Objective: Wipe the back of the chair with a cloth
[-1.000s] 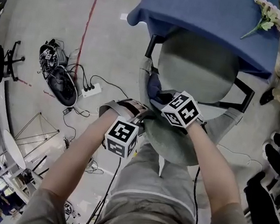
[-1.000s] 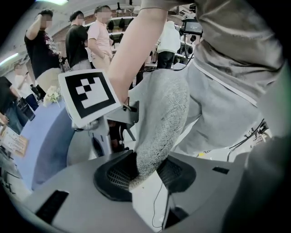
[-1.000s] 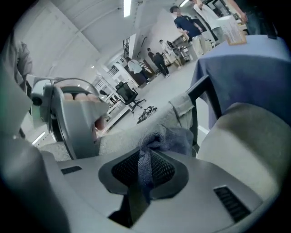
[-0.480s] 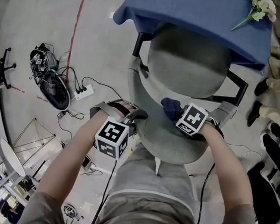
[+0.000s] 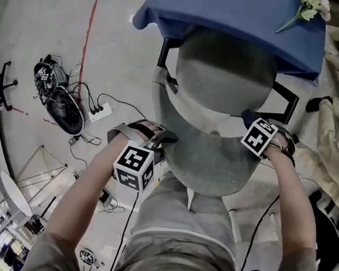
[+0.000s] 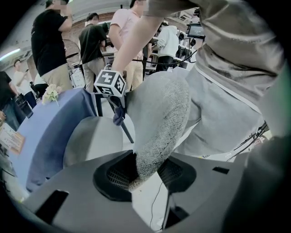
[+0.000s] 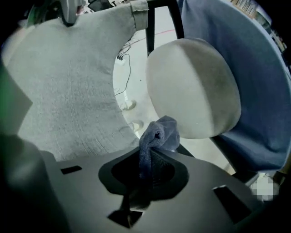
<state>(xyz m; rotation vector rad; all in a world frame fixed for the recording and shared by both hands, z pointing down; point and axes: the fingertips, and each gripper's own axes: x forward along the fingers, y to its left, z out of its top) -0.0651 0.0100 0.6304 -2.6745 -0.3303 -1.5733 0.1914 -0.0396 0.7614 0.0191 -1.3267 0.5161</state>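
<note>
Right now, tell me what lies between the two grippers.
The chair back fills the whole stretch in the head view: the left gripper clamps one edge, and the right gripper holds the cloth by the other.

One chair (image 5: 214, 169), one cloth (image 7: 159, 134), two tools (image 6: 145, 175) (image 7: 145, 175), one table (image 5: 235, 10).
</note>
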